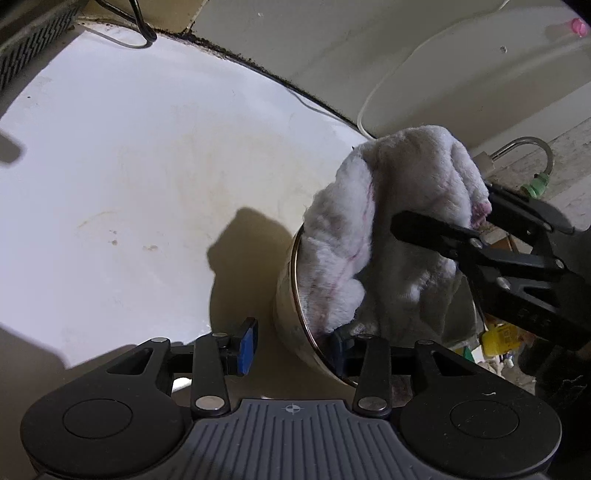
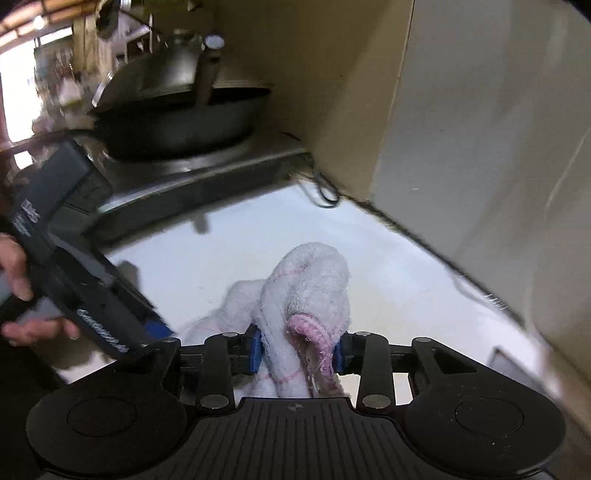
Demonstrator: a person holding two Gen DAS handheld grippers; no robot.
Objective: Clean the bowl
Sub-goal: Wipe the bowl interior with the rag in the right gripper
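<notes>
Steel round bowl (image 1: 295, 317), its rim pinched by the left gripper (image 1: 295, 349), could slip as the right gripper (image 2: 297, 350), clamping the white fluffy cloth (image 2: 306, 288), scrubs.

A white countertop (image 1: 129, 166) carries everything here. Its surface is smooth and pale, marked with faint yellowish stains and a few small brown spots, and dark grime lines its back edge where it meets the wall. A black cable (image 1: 142, 33) lies looped on it at the far corner. A metal stove base (image 2: 192, 177) stands at one end of the countertop, with a dark wok (image 2: 177, 122) on top. Whether the steel bowl (image 1: 295, 325) rests on the surface cannot be told.
</notes>
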